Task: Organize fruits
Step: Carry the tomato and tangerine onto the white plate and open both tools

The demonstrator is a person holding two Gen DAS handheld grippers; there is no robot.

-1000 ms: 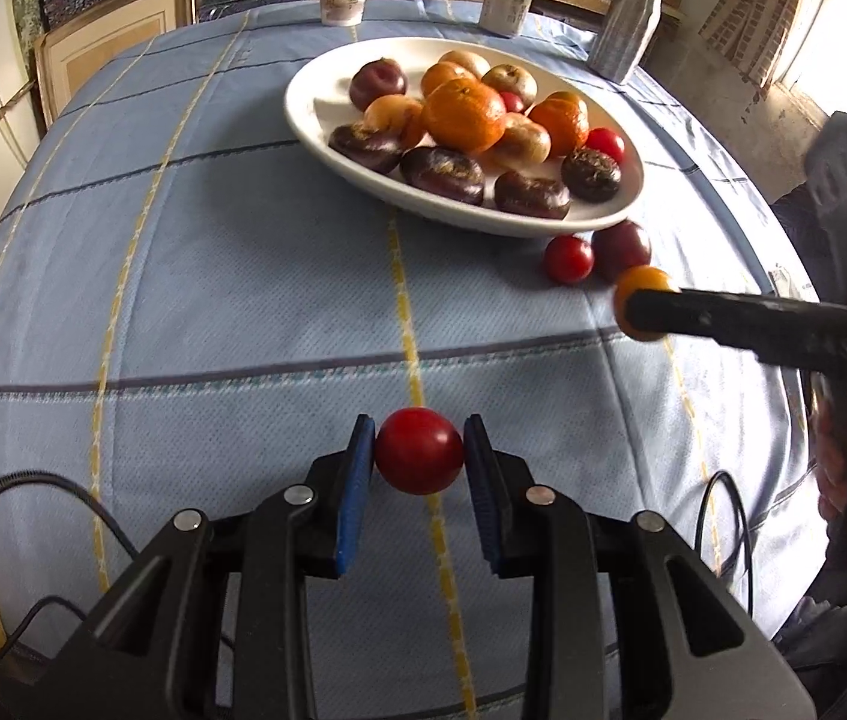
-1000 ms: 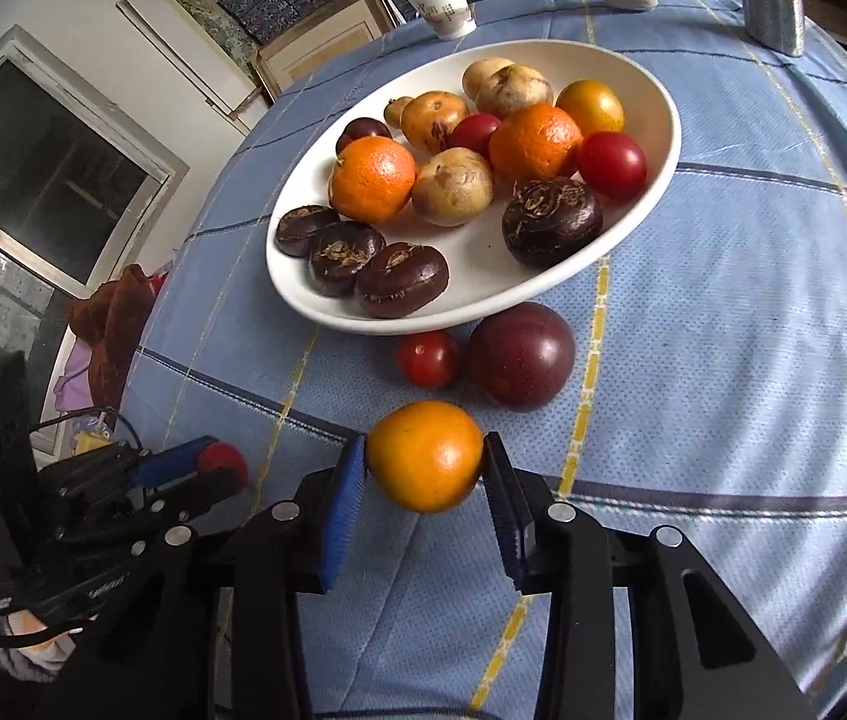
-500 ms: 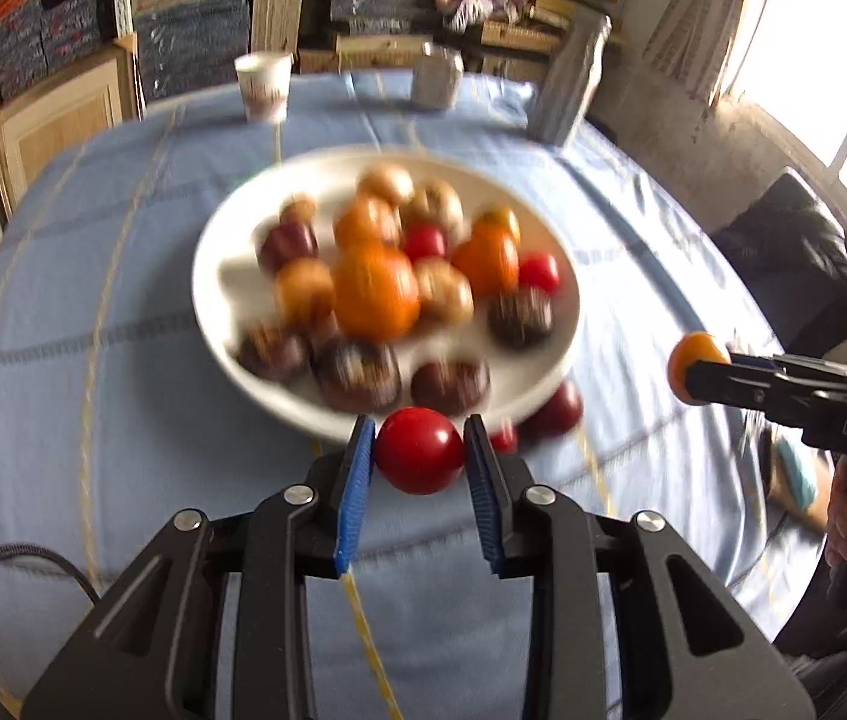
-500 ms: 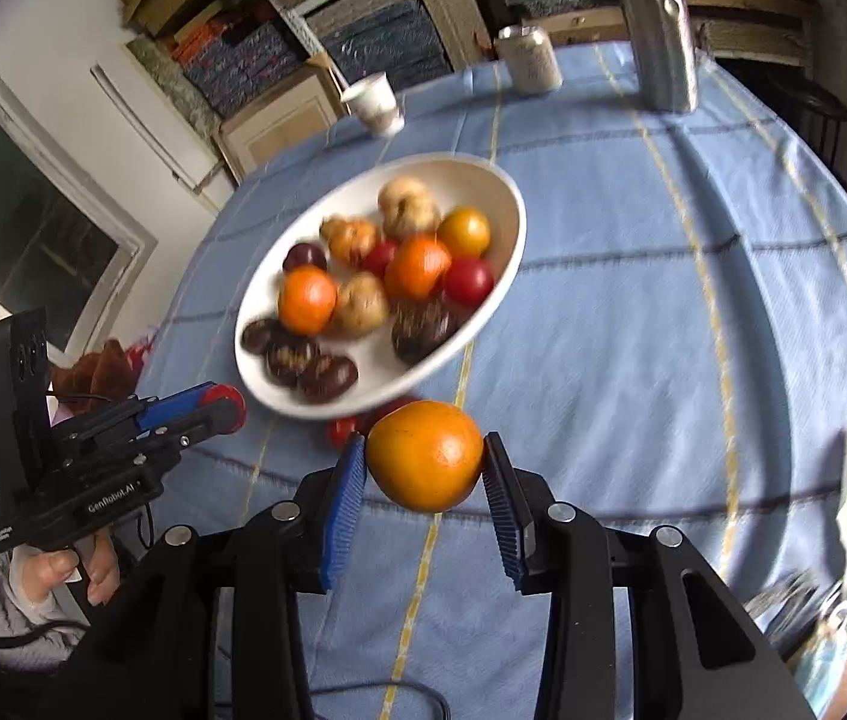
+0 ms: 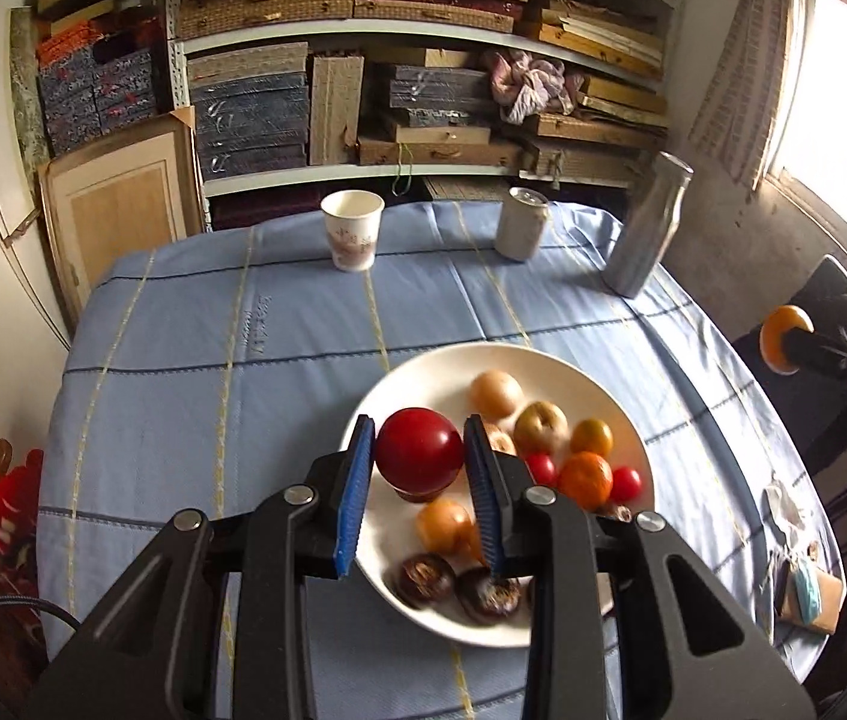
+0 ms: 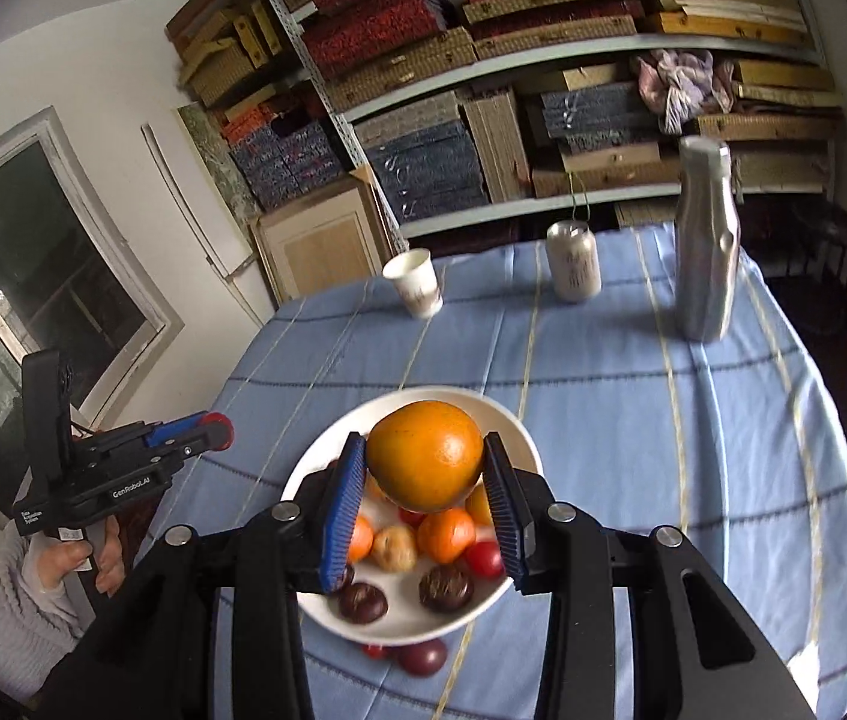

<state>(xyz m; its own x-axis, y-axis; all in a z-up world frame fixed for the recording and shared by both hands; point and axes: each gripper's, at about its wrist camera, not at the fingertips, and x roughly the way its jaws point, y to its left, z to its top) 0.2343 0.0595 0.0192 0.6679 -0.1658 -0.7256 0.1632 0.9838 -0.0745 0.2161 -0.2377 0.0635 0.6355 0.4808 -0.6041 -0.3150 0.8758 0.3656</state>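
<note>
My left gripper (image 5: 420, 462) is shut on a red tomato (image 5: 419, 449), held in the air above the white oval plate (image 5: 423, 375) of mixed fruit. My right gripper (image 6: 425, 468) is shut on an orange (image 6: 425, 455), also raised over the same plate (image 6: 522, 429). The plate holds oranges, tomatoes, brown and dark purple fruits. In the left wrist view the right gripper's orange (image 5: 783, 339) shows at the far right. The right wrist view shows the left gripper (image 6: 216, 431) at the left with its tomato. A small tomato (image 6: 374, 651) and a dark plum (image 6: 421, 656) lie on the cloth before the plate.
The round table has a blue striped cloth (image 5: 231, 360). At its far edge stand a paper cup (image 5: 351, 229), a can (image 5: 520, 222) and a silver bottle (image 5: 645, 228). Shelves of boxes fill the wall behind. A face mask and papers (image 5: 804, 585) lie at the right edge.
Both grippers have risen from near the cloth with their fruit and tilted up, so the plate now sits low in both views and the shelves have come into sight.
</note>
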